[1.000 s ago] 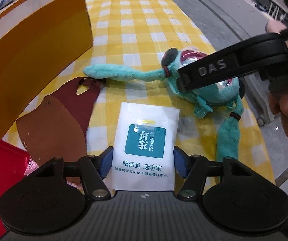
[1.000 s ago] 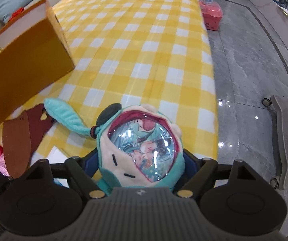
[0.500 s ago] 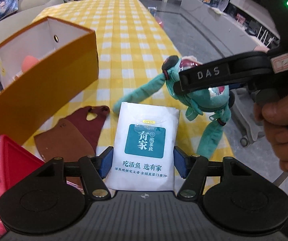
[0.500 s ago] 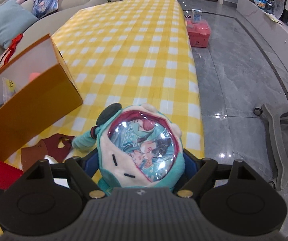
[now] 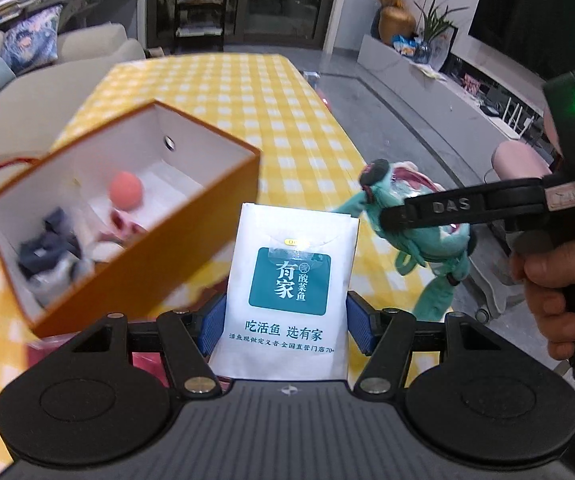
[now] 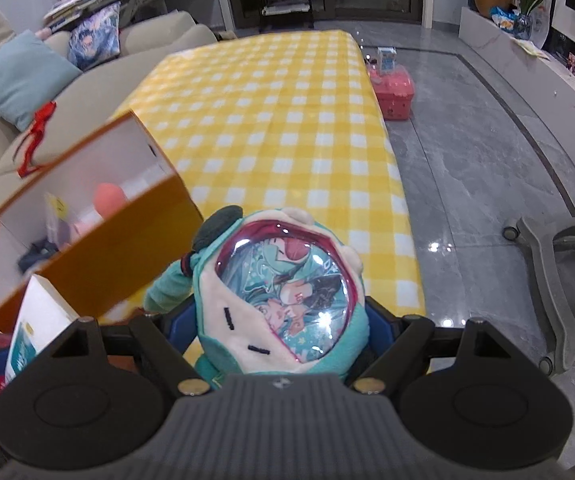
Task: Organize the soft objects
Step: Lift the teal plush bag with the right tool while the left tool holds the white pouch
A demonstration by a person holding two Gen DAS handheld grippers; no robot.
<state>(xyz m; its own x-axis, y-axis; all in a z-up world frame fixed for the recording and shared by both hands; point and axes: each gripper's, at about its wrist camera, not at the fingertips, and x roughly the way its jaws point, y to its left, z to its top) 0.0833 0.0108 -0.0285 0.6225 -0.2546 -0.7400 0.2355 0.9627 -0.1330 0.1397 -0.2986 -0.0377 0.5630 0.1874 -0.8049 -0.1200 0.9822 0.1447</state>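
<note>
My left gripper (image 5: 286, 326) is shut on a white tissue packet (image 5: 291, 292) with a teal label, held up above the table; it also shows in the right wrist view (image 6: 33, 332). My right gripper (image 6: 277, 328) is shut on a teal plush toy (image 6: 279, 292) with a shiny picture badge, lifted off the table; in the left wrist view the plush toy (image 5: 419, 240) hangs to the right with its limbs dangling. An open orange box (image 5: 127, 216) stands at the left, holding a pink ball (image 5: 126, 191) and dark soft items.
The table wears a yellow checked cloth (image 6: 279, 120). A red object (image 5: 47, 354) lies under the left gripper. A sofa with cushions (image 6: 23, 72) is at the left, a pink case (image 6: 393, 94) and a chair base (image 6: 555, 264) on the floor at the right.
Both grippers have risen from the table with the packet and the plush toy. The view now looks down into the orange box, and the brown leather pieces have dropped out of sight.
</note>
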